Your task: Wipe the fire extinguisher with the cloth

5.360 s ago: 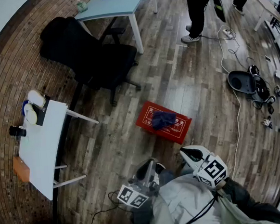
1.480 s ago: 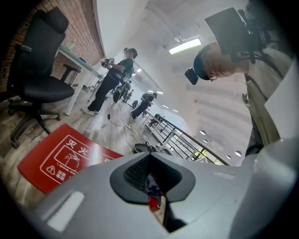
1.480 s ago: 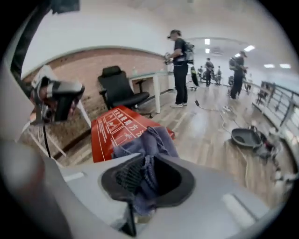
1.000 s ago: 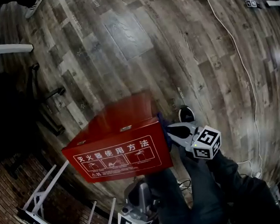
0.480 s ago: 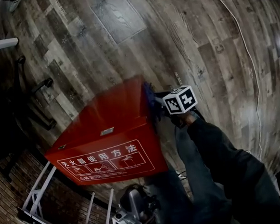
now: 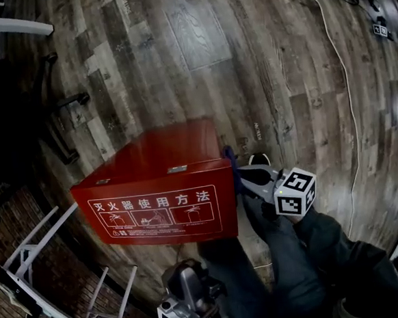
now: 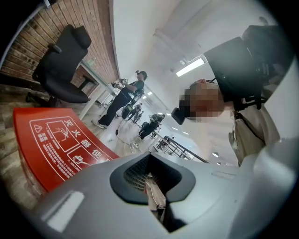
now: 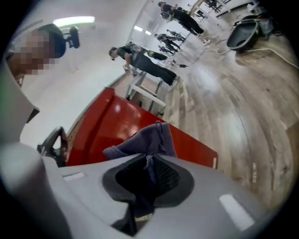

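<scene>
Between the right gripper's (image 8: 148,164) fingers (image 6: 255,177), the cloth (image 8: 150,139) touches the box (image 8: 105,128).

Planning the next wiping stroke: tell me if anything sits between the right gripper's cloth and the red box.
Nothing visible does. The right gripper is shut on the cloth, right at the red box's right edge. The left gripper hangs low, out of the way.

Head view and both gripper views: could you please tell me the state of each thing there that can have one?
Red metal fire extinguisher box: closed, standing on the wooden floor, printed face toward the person.
Dark blue cloth: bunched, pinched at one end, lying against the box's right side.
Right hand-held gripper: shut on the cloth.
Left hand-held gripper: shut, nothing between its jaws, apart from the box.
</scene>
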Available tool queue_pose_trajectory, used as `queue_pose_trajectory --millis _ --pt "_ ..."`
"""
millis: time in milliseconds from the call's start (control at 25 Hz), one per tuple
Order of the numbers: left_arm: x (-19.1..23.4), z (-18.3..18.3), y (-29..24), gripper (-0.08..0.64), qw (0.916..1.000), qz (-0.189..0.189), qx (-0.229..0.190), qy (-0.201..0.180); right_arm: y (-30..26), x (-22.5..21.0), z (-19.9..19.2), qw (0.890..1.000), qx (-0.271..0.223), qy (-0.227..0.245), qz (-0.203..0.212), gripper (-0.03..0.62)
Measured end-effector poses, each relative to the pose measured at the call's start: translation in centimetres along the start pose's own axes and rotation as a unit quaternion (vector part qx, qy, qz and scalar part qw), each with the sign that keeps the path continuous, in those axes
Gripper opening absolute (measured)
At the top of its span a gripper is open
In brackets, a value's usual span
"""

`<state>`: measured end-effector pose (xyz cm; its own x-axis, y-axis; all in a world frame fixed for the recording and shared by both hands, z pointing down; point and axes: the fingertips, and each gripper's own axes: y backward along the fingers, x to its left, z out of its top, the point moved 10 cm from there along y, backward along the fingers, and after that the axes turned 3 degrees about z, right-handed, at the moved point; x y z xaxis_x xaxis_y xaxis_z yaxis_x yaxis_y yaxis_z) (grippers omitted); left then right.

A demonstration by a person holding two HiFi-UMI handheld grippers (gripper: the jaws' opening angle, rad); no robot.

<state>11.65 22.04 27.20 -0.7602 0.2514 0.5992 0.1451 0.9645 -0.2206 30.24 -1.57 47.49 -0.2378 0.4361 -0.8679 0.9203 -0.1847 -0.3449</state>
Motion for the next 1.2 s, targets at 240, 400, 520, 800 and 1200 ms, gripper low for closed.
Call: queue_pose_trajectory --millis 240,400,520,800,1200 --pt "0.8 -0.2 0.8 0.003 0.9996 0.022 -0.017 0.004 0.5 2.3 1.5 1.000 -0.015 0.024 0.005 0.049" --pt "3.2 -1.0 1.4 0.003 0.9991 0.034 -0.003 0.023 3.1 6.2 1.6 0.998 -0.018 0.057 0.024 0.049" --pt "4.7 -0.6 1.7 0.003 0.9990 0.027 0.007 0.034 4.6 8.9 -0.9 0.992 0.038 0.124 -0.002 0.049" --pt "7.9 2.0 2.5 0.003 0.9992 0.001 0.015 0.037 5.7 19.3 -0.5 0.936 0.066 0.310 -0.152 0.049" --pt "12.1 5.3 4.1 0.003 0.9989 0.006 0.010 0.045 -14.1 26.3 -0.3 0.829 0.220 0.497 -0.132 0.049"
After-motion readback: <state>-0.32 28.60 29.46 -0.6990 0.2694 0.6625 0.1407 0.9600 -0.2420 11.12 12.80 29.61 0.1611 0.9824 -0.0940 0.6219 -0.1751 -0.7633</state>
